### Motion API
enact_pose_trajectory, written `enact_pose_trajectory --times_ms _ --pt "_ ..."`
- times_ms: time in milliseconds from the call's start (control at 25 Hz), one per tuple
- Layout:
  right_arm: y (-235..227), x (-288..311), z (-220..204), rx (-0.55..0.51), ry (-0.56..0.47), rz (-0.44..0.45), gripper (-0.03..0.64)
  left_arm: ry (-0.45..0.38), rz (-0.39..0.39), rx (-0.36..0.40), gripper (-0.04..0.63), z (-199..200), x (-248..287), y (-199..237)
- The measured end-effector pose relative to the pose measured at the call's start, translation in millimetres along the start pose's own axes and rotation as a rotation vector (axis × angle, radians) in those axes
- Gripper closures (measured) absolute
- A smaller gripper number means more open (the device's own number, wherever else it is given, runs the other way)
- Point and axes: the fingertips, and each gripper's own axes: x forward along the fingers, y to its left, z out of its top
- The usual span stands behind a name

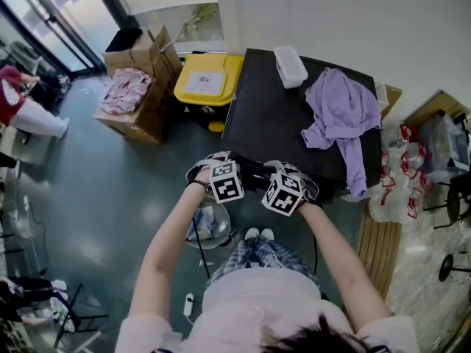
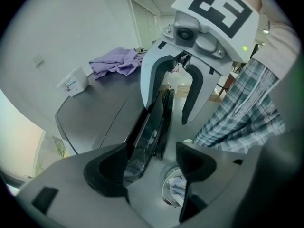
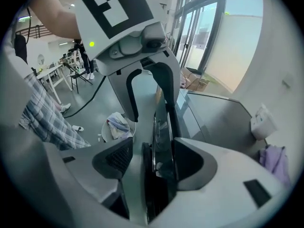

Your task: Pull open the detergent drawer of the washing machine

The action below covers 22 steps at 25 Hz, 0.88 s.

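Step in hand: as I judge it, you are setting a grip on the drawer front. Nothing looks pulled out yet.
Where it is: the detergent drawer should lie in the glossy dark strip point(image 3: 160, 141) along the front edge of the washing machine point(image 1: 280, 116), right under both tools. I cannot make out its seam, so find its lip by eye before you squeeze.
Left side: your left gripper point(image 2: 152, 167) has its jaws wide apart and nothing clamped. The strip runs just beside the machine-side jaw, and the laundry basket point(image 2: 178, 189) on the floor shows through the gap.
Right side: your right gripper point(image 3: 152, 160) has its jaws partly apart, astride the strip. The machine-side pad lies against it or just beside it and the pad on your side stands clear, so there is no hold yet.
Grip: seat the strip deep between the right pads, flat on both faces, then close firmly.
Pull: draw straight toward yourself, level with the machine top, without twisting or lifting.
Spare tool: the two heads sit close together, so rest the left one on the front edge or take it aside.
Watch for: the glossy face probably slips; if the pads slide, reseat them.
Clearance: the purple garment point(image 1: 338, 112) and white box point(image 1: 290, 66) lie toward the back edge, well apart.
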Motion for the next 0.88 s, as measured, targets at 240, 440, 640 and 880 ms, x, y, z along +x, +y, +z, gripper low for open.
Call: enact_pose_trajectory --times_ms 240,440,640,880 --pt "-2 3 1 -0.041 0.05 -0.062 0.377 0.048 0.107 0.06 0.362 -3 -1 11" --pt "-10 4 -1 -0.068 0.086 -0.126 0.432 0.09 0.176 0.122 0.412 -4 1 16" --pt "-14 6 0 -0.062 0.107 -0.153 0.476 0.163 0.224 0.229 0.451 -7 5 17" --pt "-20 5 0 -0.07 0.123 -0.195 0.522 0.186 0.259 0.278 0.502 -6 8 20"
